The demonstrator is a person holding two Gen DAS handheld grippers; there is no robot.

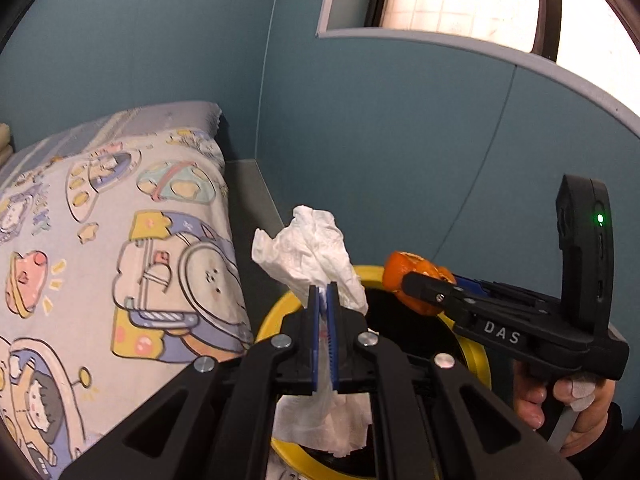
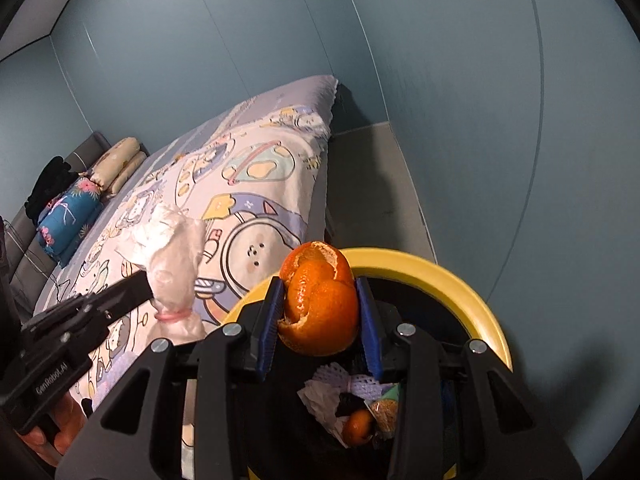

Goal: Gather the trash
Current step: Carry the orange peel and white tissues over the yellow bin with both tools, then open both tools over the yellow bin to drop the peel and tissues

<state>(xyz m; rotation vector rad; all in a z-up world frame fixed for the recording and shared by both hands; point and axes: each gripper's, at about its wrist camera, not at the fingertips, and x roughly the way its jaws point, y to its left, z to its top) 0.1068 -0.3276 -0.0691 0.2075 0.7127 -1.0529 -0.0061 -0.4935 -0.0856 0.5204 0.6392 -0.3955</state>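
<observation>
My left gripper point(image 1: 324, 288) is shut on a crumpled white tissue point(image 1: 310, 252) and holds it above the near rim of a yellow-rimmed trash bin point(image 1: 276, 316). My right gripper point(image 2: 320, 286) is shut on a piece of orange peel point(image 2: 320, 300) and holds it over the bin's opening point(image 2: 440, 276). The peel also shows in the left wrist view point(image 1: 412, 280), gripped by the right gripper point(image 1: 416, 284) above the bin's far side. The tissue and left gripper point(image 2: 150, 292) show at the left of the right wrist view. Trash lies inside the bin point(image 2: 360, 412).
A bed with a cartoon-print cover point(image 1: 100, 260) stands just left of the bin. Pillows and folded bedding point(image 2: 80, 200) lie at its head. Blue walls point(image 1: 400, 140) close in behind and to the right. A strip of grey floor point(image 2: 368, 184) runs between bed and wall.
</observation>
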